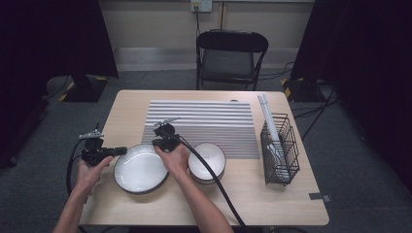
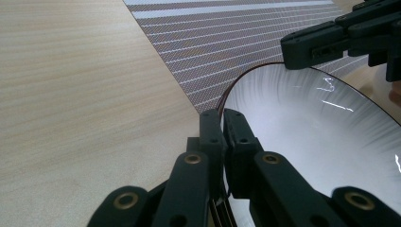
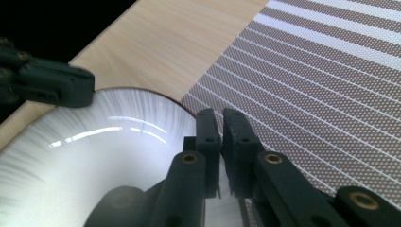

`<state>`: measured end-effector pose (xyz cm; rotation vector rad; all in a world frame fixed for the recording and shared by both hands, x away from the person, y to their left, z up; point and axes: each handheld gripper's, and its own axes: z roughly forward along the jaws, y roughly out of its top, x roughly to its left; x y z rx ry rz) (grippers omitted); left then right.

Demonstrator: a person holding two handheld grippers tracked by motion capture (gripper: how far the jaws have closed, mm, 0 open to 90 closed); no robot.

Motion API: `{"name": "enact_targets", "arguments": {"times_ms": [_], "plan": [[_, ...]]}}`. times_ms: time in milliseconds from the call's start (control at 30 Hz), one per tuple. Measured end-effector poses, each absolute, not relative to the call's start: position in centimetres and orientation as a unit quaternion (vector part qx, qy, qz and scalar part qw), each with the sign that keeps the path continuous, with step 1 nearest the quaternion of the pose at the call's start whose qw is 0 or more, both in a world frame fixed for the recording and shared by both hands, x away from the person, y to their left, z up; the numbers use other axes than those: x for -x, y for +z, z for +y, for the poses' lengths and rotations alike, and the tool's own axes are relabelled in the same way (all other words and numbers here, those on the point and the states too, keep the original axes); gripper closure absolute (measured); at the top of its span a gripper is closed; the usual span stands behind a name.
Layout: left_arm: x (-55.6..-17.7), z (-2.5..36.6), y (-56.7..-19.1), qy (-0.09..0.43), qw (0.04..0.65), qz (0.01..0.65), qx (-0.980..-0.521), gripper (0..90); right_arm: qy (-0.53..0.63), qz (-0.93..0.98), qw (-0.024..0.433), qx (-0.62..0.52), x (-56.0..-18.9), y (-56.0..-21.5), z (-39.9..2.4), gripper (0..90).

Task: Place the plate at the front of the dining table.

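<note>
One plate (image 1: 141,169), both grippers (image 1: 118,151) (image 1: 163,144) clamped on rim; high view adds stacked bowls (image 1: 207,162), one rack (image 1: 279,148).

Left gripper (image 2: 222,118) and right gripper (image 3: 221,118) (both clamped)

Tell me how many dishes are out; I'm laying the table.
2 for certain: a wide plate at the table's near left, both claws clamped on its rim, and a bowl just right of it, possibly stacked on another.

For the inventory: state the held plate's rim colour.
Dark reddish-brown rim on the white plate; left gripper view.
</note>
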<state>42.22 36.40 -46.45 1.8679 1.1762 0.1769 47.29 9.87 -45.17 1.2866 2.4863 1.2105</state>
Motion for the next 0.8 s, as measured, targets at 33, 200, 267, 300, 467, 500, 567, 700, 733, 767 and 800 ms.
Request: {"name": "enact_targets", "arguments": {"times_ms": [33,200,267,300,467,500,567,700,733,767,800], "plan": [[-42.23,36.42,-46.45,0.072,0.446,0.475,-0.755,87.6,0.392,0.817,0.047,-0.421,-47.28,-45.09,9.94,85.8],[-42.27,36.49,-46.47,0.069,0.448,0.475,-0.754,87.6,0.394,0.813,0.039,-0.427,-47.38,-45.12,9.84,85.6],[-42.28,36.52,-46.48,0.068,0.449,0.475,-0.754,87.6,0.394,0.812,0.04,-0.428,-47.34,-45.22,9.83,84.8],[-42.28,36.53,-46.54,0.064,0.452,0.479,-0.75,87.5,0.394,0.812,0.042,-0.429,-47.3,-45.23,9.83,84.9],[-42.38,36.56,-46.86,0.057,0.449,0.487,-0.747,74.3,0.402,0.806,0.042,-0.433,-47.21,-45.44,9.68,85.4],[-42.39,36.44,-46.96,0.059,0.444,0.485,-0.752,75.1,0.404,0.803,0.037,-0.438,-47.25,-45.52,9.55,85.5],[-42.4,36.25,-47.04,0.059,0.442,0.486,-0.752,77.7,0.408,0.8,0.034,-0.44,-47.26,-45.62,9.48,85.6],[-42.37,36.46,-46.8,0.067,0.445,0.483,-0.751,83.6,0.422,0.785,0.025,-0.452,-47.05,-45.92,9.12,85.8],[-42.34,36.37,-46.76,0.07,0.443,0.483,-0.752,83.7,0.424,0.784,0.021,-0.453,-47.09,-45.96,9.06,85.9],[-42.31,36.27,-46.69,0.073,0.441,0.483,-0.753,83.7,0.426,0.782,0.02,-0.456,-47.05,-45.98,9.04,85.9],[-42.3,36.21,-46.63,0.076,0.438,0.483,-0.754,83.7,0.426,0.781,0.022,-0.457,-47.0,-46.0,9.05,85.9]]}}
